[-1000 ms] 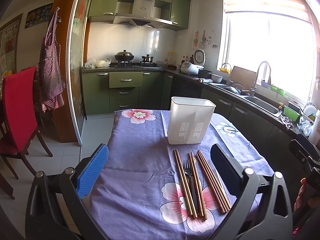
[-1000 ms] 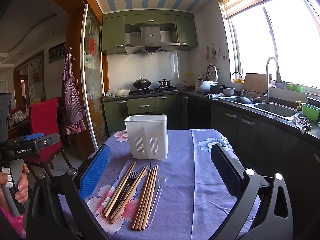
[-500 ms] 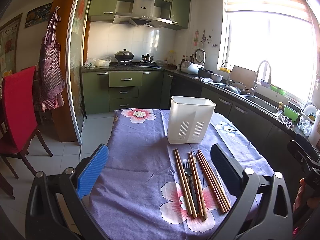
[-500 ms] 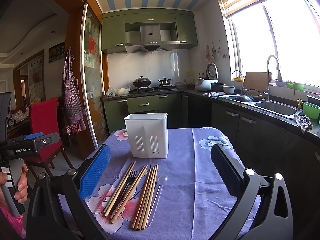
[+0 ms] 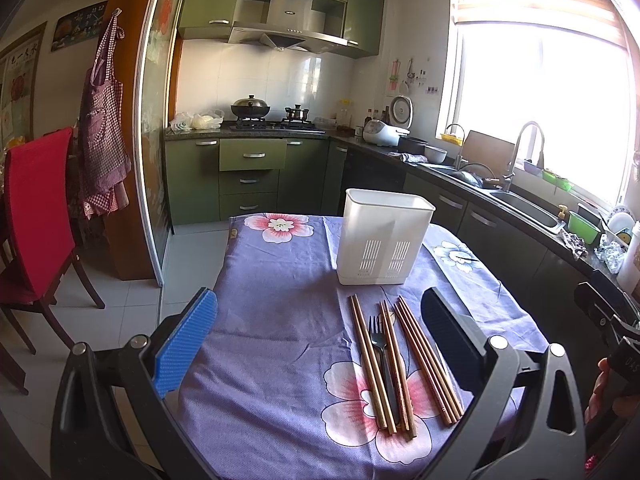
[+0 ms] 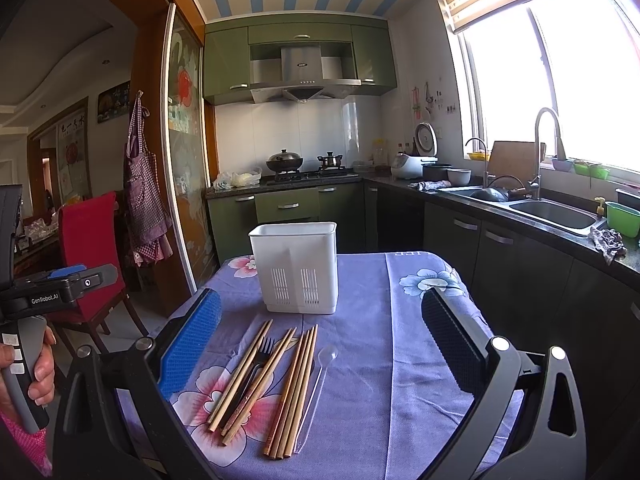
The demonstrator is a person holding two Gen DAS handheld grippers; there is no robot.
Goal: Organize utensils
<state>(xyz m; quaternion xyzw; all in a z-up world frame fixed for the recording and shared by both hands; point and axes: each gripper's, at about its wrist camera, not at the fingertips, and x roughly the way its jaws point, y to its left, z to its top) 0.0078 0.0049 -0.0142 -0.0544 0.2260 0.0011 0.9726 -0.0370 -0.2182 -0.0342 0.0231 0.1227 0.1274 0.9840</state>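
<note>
A white slotted utensil holder stands upright on the purple flowered tablecloth. In front of it lie several wooden chopsticks, a black fork among them, and a clear plastic spoon on their right. My left gripper is open and empty, held above the near table edge, left of the utensils. My right gripper is open and empty, straddling the chopsticks from above and behind.
A red chair stands left of the table. Green kitchen cabinets with a stove line the back wall. A counter with a sink runs along the right under the window. The table has bare cloth on its left half.
Both grippers have shifted only slightly; the utensils and holder have not moved.
</note>
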